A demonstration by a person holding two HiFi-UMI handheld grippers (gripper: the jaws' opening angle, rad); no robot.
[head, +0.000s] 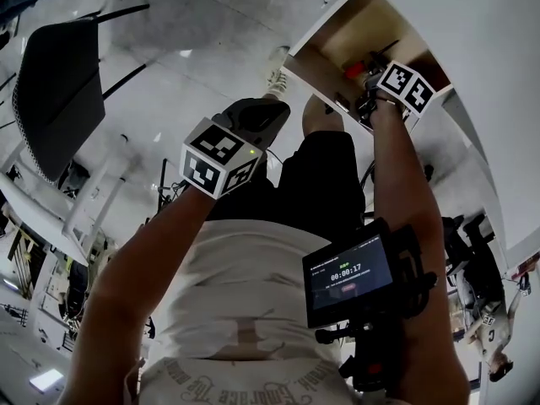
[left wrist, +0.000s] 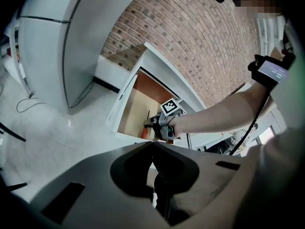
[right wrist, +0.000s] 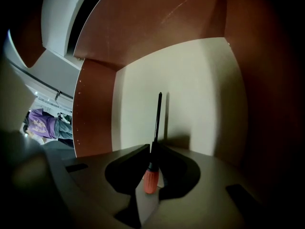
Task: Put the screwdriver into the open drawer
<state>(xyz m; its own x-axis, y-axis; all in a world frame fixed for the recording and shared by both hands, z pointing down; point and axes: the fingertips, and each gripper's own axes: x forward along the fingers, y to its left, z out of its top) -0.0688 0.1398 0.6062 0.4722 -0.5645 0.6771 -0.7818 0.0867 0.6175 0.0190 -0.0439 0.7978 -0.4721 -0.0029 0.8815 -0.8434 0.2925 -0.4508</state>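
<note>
In the right gripper view, the screwdriver has an orange-red handle and a thin black shaft. My right gripper is shut on it where handle and shaft meet, and the shaft points into the open drawer, which has a cream bottom and brown walls. In the head view the right gripper reaches over the drawer with the red handle beside it. My left gripper hangs back over the floor, shut on nothing. It looks at the drawer and the right gripper.
A black chair stands at the left. A small screen is strapped to the right forearm. A brick wall rises behind the white drawer cabinet. A cable lies on the floor. Another person in purple stands far off.
</note>
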